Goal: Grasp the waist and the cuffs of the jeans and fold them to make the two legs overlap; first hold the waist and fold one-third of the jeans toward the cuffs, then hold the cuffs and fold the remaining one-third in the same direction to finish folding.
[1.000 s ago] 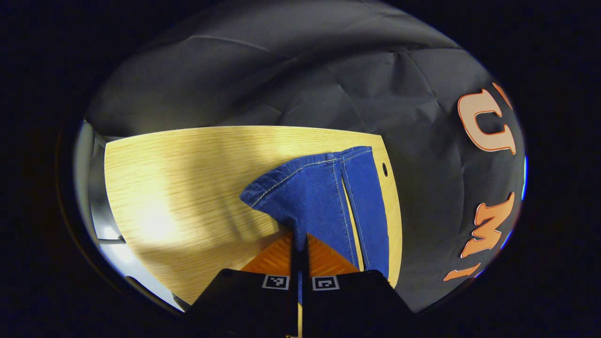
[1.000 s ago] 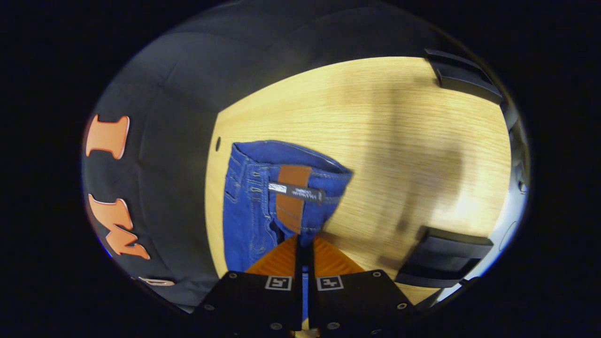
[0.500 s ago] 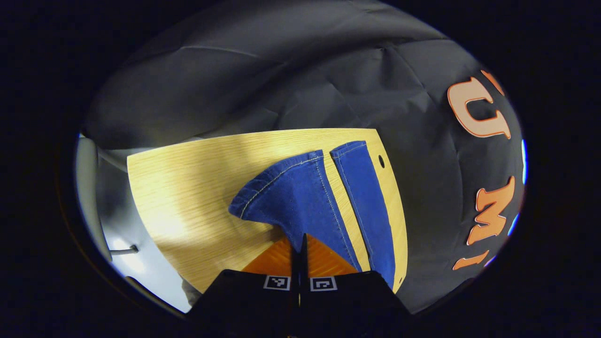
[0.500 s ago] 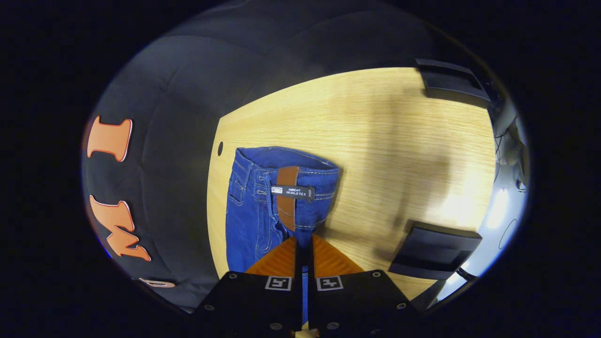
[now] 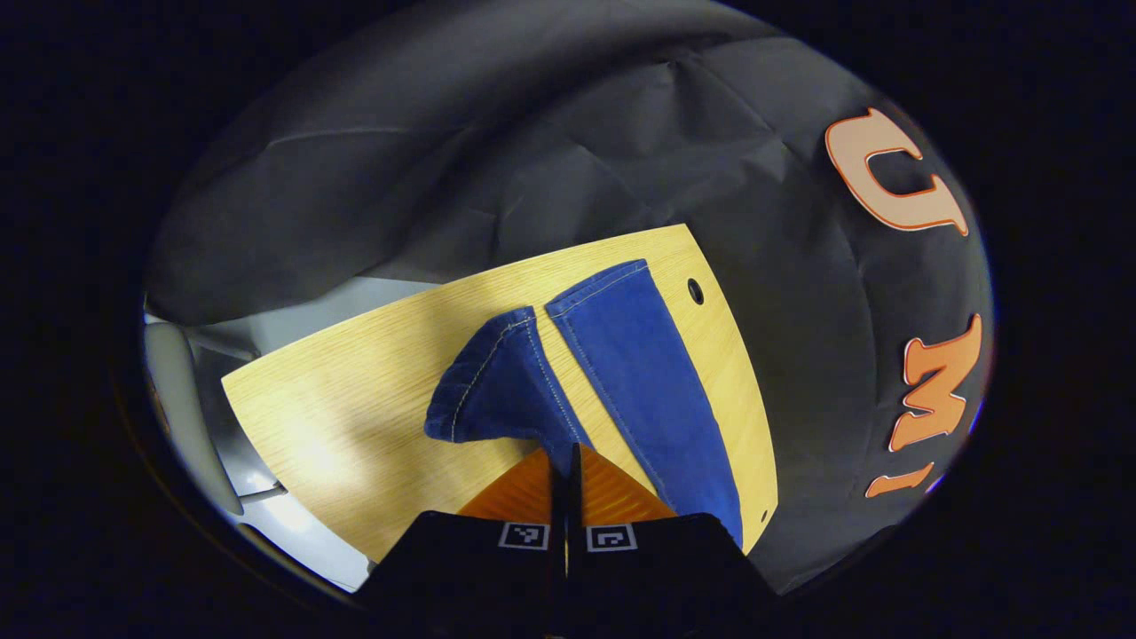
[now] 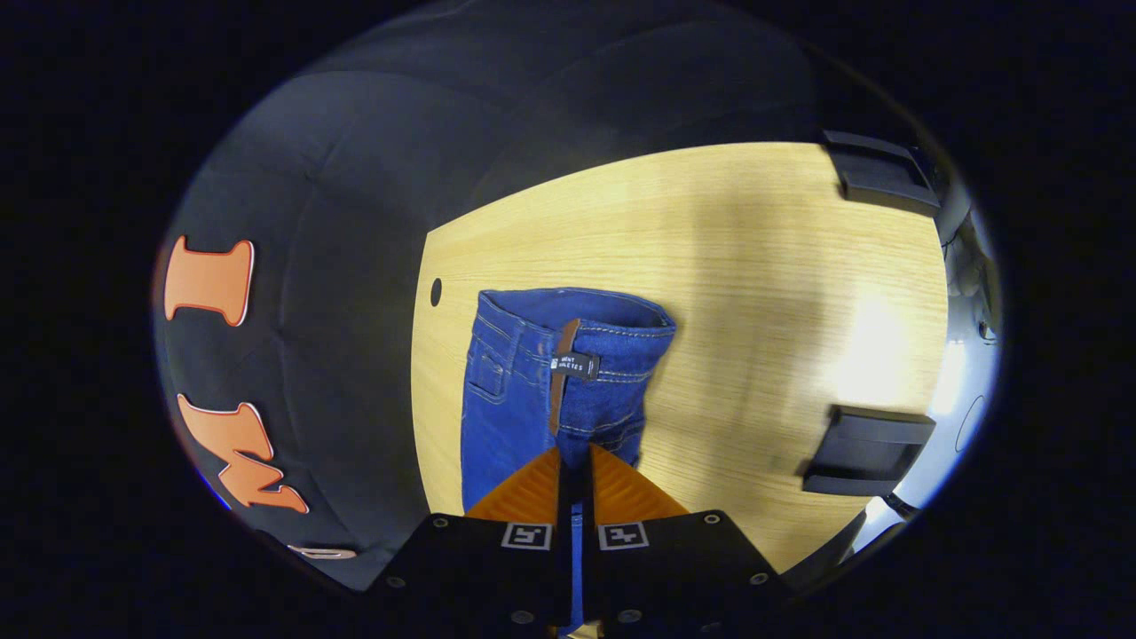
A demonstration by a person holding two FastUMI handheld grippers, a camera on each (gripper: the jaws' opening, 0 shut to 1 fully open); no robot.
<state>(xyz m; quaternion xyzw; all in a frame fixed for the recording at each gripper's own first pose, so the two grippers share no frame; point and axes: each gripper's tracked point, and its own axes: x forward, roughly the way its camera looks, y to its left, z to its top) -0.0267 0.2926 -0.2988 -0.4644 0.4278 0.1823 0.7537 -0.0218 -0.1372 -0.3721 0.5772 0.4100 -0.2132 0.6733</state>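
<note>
Blue jeans lie on a light wooden table. In the left gripper view my left gripper [image 5: 564,454] is shut on one cuff [image 5: 497,390] and holds it lifted and curled. The other leg [image 5: 643,382] lies flat on the table to its right, running toward the far corner. In the right gripper view my right gripper [image 6: 575,457] is shut on the waist [image 6: 581,355] near the brown leather patch [image 6: 561,373]. The waistband stands raised and open, and the rest of the jeans [image 6: 497,417] hangs down to the left of my fingers.
The wooden table [image 5: 355,417] ends at the black cloth wall, with a small round hole [image 5: 695,290] near its far corner. Two dark blocks [image 6: 865,448] [image 6: 879,173] sit at the table's right side in the right gripper view. Bare wood [image 6: 754,293] stretches beyond the waist.
The lifted cuff has pulled away from the flat leg, and a strip of table now shows between them. The waist is held higher and has turned, so the patch shows narrower.
</note>
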